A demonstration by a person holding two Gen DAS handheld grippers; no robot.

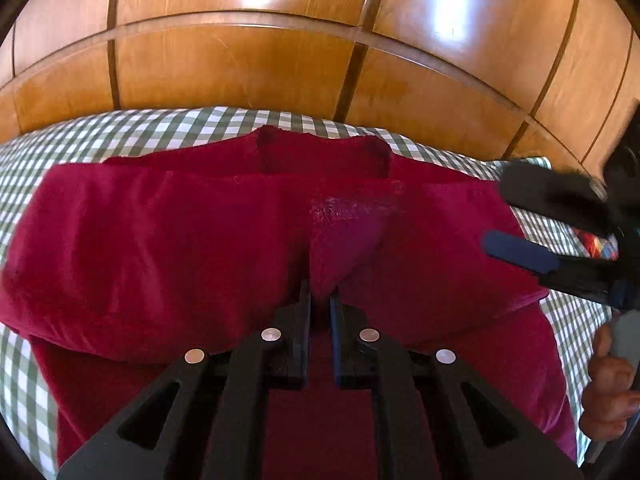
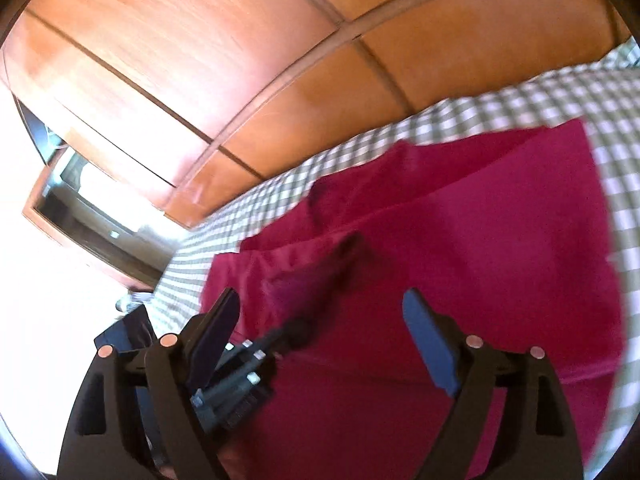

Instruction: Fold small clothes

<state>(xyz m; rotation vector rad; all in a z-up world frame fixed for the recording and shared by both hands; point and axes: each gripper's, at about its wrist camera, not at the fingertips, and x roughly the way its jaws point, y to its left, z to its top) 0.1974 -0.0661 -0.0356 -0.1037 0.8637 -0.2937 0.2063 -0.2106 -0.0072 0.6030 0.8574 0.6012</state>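
Observation:
A dark red garment lies partly folded on a green-and-white checked cloth. My left gripper is shut on a pinched fold of the red garment near its middle and lifts it slightly. My right gripper shows at the right edge of the left wrist view, open, above the garment's right side. In the right wrist view the right gripper is open and empty over the red garment, and the left gripper pinches the fabric between its fingers.
A wooden headboard or cabinet wall rises right behind the checked cloth. A hand holds the right gripper's handle. A dark framed opening lies at the left of the right wrist view.

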